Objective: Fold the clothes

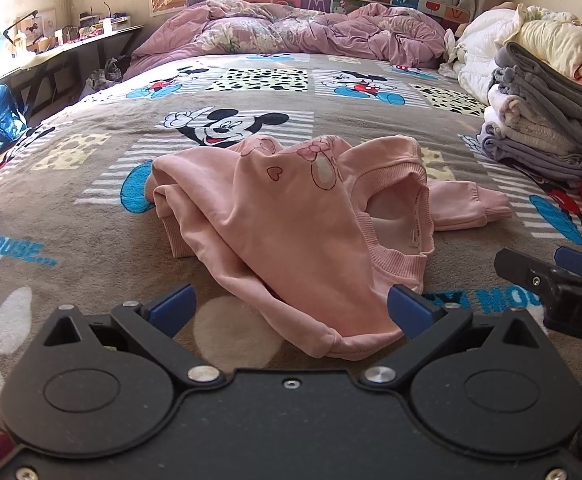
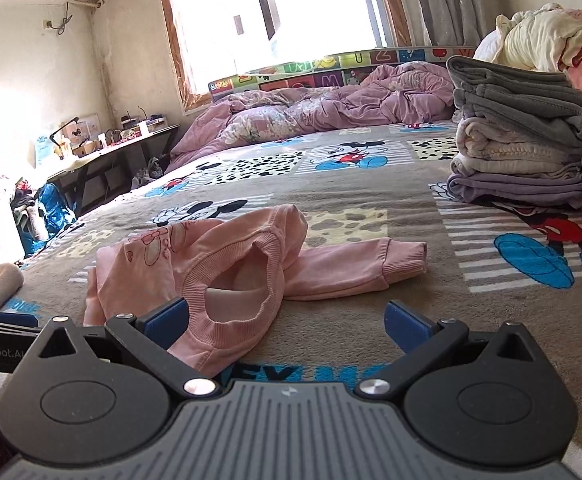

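Pink sweatshirt (image 1: 291, 216) is seen from the left wrist view lying crumpled in the middle of the bed (image 1: 91, 240), body bunched up, ribbed neck hole gaping open, one sleeve flung out toward the stack of folded clothes (image 1: 539, 120) at the right. So some laundry looks already done, but nothing has been folded on this piece yet; it probably needs flattening first. The left gripper (image 1: 291, 308) is held with jaws wide apart just above the near hem, nothing clamped.

From the right wrist view, the same sweatshirt (image 2: 163, 264) is shown just ahead, collar facing the camera, cartoon print on the chest, sleeve stretched rightward. The right gripper (image 2: 287, 322) is also spread apart, empty, with its left finger next to the collar.
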Tool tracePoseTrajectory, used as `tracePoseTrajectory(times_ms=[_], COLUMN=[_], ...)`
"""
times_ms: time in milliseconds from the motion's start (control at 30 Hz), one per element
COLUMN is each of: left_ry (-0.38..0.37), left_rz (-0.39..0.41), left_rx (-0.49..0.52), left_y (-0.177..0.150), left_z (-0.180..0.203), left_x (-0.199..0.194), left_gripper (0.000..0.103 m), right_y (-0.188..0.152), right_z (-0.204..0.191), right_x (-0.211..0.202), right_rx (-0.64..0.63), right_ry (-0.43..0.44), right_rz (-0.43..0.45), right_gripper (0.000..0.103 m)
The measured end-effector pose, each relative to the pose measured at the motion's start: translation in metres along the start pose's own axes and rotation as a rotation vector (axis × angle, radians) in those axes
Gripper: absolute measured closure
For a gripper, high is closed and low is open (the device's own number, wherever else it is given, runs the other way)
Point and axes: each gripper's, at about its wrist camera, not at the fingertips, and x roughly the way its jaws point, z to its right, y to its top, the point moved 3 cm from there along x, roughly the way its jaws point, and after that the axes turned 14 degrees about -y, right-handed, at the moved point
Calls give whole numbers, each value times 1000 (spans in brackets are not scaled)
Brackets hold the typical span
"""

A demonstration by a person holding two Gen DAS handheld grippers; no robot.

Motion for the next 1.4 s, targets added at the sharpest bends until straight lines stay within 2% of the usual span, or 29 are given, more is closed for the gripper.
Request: tracePoseTrajectory(times_ms=[200,400,567,700,733,767,833,900,967,1000,1033,1067,1133,1167,1400], left_ry=[-22,-46,-6,80,79,71,24,-1,-14,-16,-19,-22,-4,-3,15], left_rz=[-18,-3,-3,66,71,66,6,-45,-84,-82,-79,-74,-71,-65,-22], left_rx=[34,144,253,353,380,402,422,434,437,425,411,396,386,383,375], left_y=[-6,-9,-14,-11,-11,-11,-15,-22,-30,-32,-33,-32,-30,-29,-30], left_z=[7,31,47,55,58,61,66,69,71,70,69,67,65,64,62], left_x=[30,42,50,36,34,35,47,62,78,81,82,81,77,74,49], left_gripper=[2,2,5,7,7,7,7,17,38,42,52,72,93,96,98], right_y=[-18,-25,-23,-19,-18,-16,-14,-12,-13,-13,-13,-14,-16,-16,-17], right_z=[8,27,38,48,51,53,57,58,56,55,54,53,52,52,51], right_x=[34,51,59,60,60,60,59,60,61,61,62,63,65,65,64], right_rx=[-39,43,89,129,139,148,163,168,157,151,145,137,118,110,61], right_ry=[30,41,51,73,79,84,96,106,101,98,95,80,45,29,-52], right_rz=[-74,-120,-135,-144,-143,-142,-140,-141,-150,-155,-159,-168,-182,-185,-197], right_gripper=[0,0,0,0,0,0,0,0,1,1,1,1,0,0,0])
